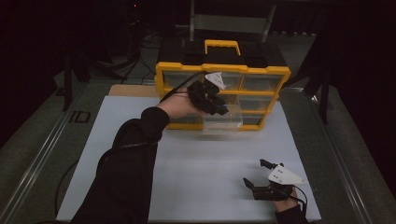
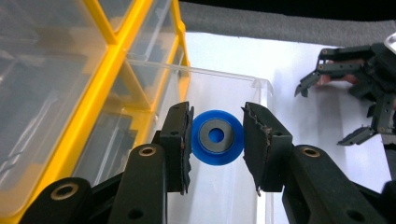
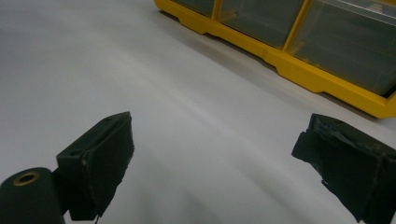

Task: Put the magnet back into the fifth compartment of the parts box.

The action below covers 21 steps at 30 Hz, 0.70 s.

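Left gripper (image 2: 216,140) clamped on blue disc (image 2: 217,143), directly above pulled-out clear drawer (image 2: 261,86) of yellow cabinet (image 2: 100,112). Right gripper (image 3: 212,161) wide open, empty, above white mat (image 3: 140,70).

A white table top (image 1: 196,163) sits in a dark room, grey floor (image 1: 42,135) around it
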### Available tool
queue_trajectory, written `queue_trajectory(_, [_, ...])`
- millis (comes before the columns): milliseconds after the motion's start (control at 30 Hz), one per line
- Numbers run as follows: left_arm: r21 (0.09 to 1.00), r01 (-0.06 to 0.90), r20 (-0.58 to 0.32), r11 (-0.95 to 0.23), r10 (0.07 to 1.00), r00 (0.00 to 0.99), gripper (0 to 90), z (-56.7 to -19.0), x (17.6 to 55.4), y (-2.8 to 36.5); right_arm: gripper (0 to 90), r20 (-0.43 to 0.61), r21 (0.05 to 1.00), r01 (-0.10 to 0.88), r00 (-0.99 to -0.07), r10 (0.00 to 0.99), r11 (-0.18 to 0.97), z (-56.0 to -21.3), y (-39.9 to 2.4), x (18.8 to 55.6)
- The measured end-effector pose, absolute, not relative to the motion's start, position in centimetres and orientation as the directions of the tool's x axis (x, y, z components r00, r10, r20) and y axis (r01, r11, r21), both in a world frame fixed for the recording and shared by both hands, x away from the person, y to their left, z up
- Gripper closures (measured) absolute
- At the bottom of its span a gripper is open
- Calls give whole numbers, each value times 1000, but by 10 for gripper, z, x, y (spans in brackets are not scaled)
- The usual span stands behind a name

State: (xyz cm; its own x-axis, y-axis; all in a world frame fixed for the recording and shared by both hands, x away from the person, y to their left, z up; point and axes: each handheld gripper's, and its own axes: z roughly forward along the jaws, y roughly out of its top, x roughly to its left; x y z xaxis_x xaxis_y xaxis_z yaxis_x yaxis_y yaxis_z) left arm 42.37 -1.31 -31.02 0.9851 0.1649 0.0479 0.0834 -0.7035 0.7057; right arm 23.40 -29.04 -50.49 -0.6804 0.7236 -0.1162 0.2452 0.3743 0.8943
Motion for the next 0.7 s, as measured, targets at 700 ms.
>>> queue_trajectory(700, [651, 94, 83, -754, 194, 977, 614, -311, 429, -18, 83, -116, 891, 248, -686, 718, 380, -505, -290, 234])
